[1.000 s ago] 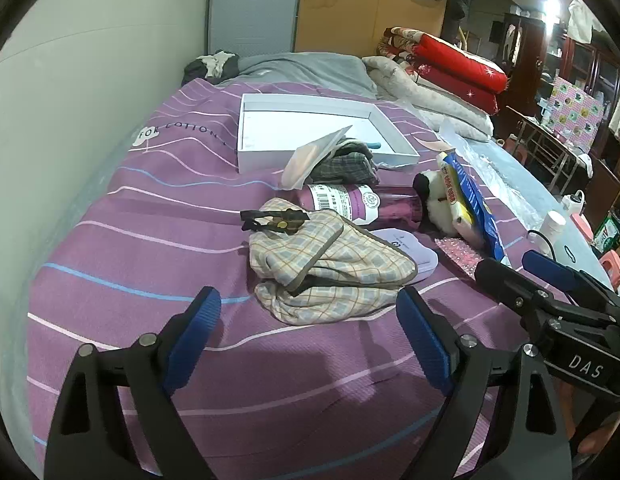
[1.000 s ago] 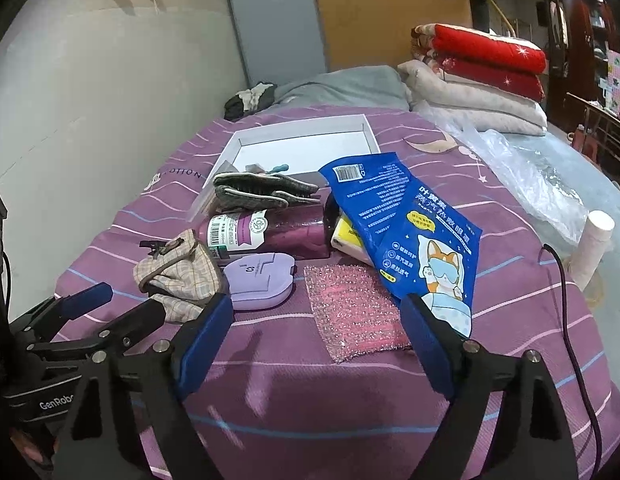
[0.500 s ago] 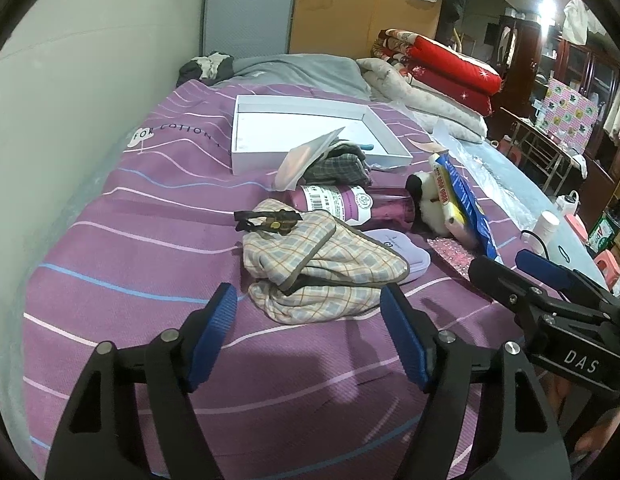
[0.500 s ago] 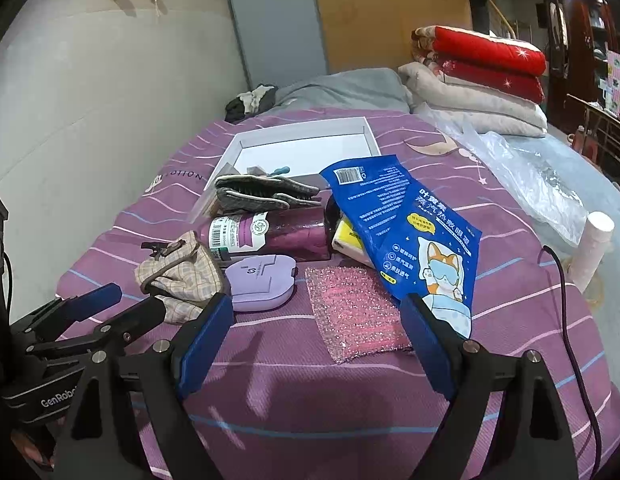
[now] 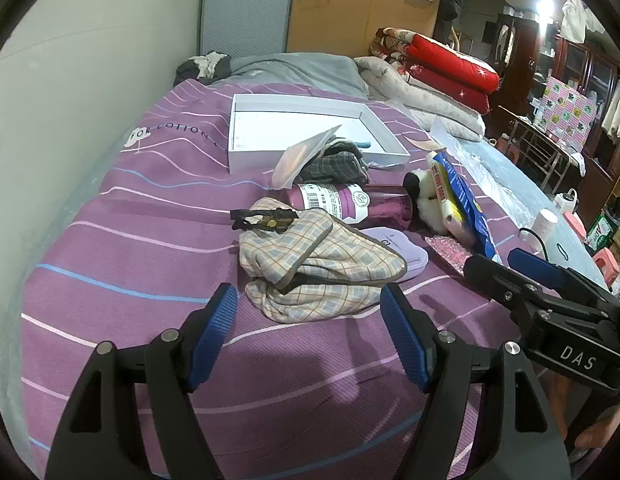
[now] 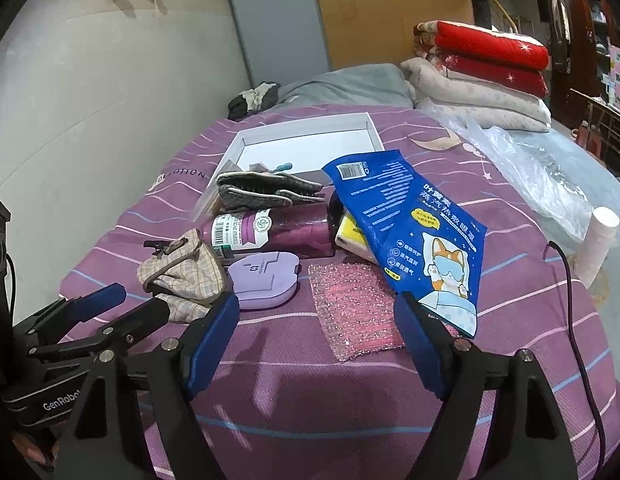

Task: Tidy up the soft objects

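Observation:
A beige plaid cloth (image 5: 318, 268) lies crumpled on the purple striped bedspread; it also shows in the right wrist view (image 6: 182, 276). My left gripper (image 5: 310, 320) is open and empty, its pads just short of the cloth on either side. My right gripper (image 6: 314, 320) is open and empty, just short of a pink sparkly cloth (image 6: 352, 312). A dark grey plaid cloth (image 6: 266, 190) lies against the white box (image 6: 302, 130). A small plush toy (image 5: 420, 196) sits behind the bottle.
A purple bottle (image 6: 270, 228), a lilac case (image 6: 266, 276), a blue eye-mask packet (image 6: 414, 224), a black hair clip (image 5: 264, 218) and a yellow pack lie in the pile. A white tube (image 6: 600, 244) and cable (image 6: 570, 288) are at right. Folded quilts (image 6: 482, 72) lie behind.
My left gripper has moved forward toward the beige plaid cloth and its jaws have narrowed somewhat. My right gripper has barely moved.

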